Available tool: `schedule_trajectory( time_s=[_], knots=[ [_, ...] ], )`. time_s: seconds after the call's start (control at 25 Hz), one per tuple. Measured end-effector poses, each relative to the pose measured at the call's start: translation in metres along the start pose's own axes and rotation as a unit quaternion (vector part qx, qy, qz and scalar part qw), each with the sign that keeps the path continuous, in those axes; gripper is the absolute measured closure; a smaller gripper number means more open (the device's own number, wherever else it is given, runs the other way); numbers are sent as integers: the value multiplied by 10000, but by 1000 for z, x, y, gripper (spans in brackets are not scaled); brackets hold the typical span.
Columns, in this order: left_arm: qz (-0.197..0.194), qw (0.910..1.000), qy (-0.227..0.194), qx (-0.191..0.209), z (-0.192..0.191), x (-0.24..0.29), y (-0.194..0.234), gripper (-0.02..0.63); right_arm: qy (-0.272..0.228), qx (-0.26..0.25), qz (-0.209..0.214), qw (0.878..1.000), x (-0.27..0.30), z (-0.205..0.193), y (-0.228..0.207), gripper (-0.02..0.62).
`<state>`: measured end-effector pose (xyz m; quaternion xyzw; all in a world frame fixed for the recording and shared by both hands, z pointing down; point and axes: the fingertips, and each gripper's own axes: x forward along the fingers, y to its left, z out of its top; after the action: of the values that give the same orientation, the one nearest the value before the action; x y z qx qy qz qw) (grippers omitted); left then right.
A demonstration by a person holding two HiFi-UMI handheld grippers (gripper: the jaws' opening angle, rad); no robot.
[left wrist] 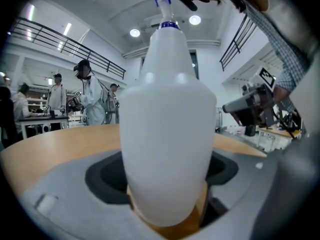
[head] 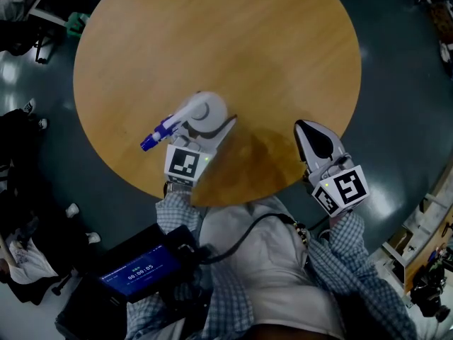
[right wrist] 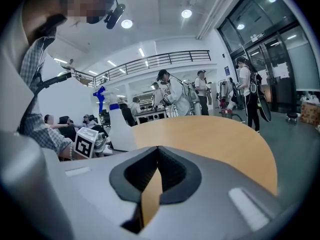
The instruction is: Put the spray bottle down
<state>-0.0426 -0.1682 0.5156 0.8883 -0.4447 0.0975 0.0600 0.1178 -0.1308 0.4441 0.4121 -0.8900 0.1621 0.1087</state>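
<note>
A white spray bottle (head: 205,109) with a blue nozzle stands upright at the near edge of the round wooden table (head: 233,41). My left gripper (head: 209,127) is shut on its body. In the left gripper view the bottle (left wrist: 167,129) fills the middle between the grey jaws of the left gripper (left wrist: 166,186), its base low over the table top (left wrist: 55,139). My right gripper (head: 316,144) hovers over the table's near right edge, shut and holding nothing. The right gripper view shows the right gripper (right wrist: 156,176) with its jaws together and the bottle (right wrist: 120,130) off to the left.
A dark tablet (head: 138,271) with a lit screen hangs at the person's waist, with a cable running up from it. Bags and chair legs lie on the dark floor at the left (head: 21,161). Several people (right wrist: 170,96) stand beyond the table's far side.
</note>
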Motion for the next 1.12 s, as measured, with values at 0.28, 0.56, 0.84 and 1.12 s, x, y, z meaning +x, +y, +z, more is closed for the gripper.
schedule_trajectory(
  time_s=[0.28, 0.56, 0.84, 1.12],
  knots=[
    [-115, 9999, 98, -59, -4, 1, -4, 188, 11, -9, 41, 10000, 4, 3, -3, 592],
    [-94, 9998, 145, -74, -6, 1, -7, 170, 19, -55, 143, 9999, 14, 8, -8, 592],
    [25, 9997, 259, -8, -20, -5, -3, 169, 9, -171, 417, 9990, 37, 10, -8, 592],
    [170, 9996, 217, -86, -13, -46, 7, 169, -50, -312, 639, 9975, 48, 28, 33, 592]
  ],
)
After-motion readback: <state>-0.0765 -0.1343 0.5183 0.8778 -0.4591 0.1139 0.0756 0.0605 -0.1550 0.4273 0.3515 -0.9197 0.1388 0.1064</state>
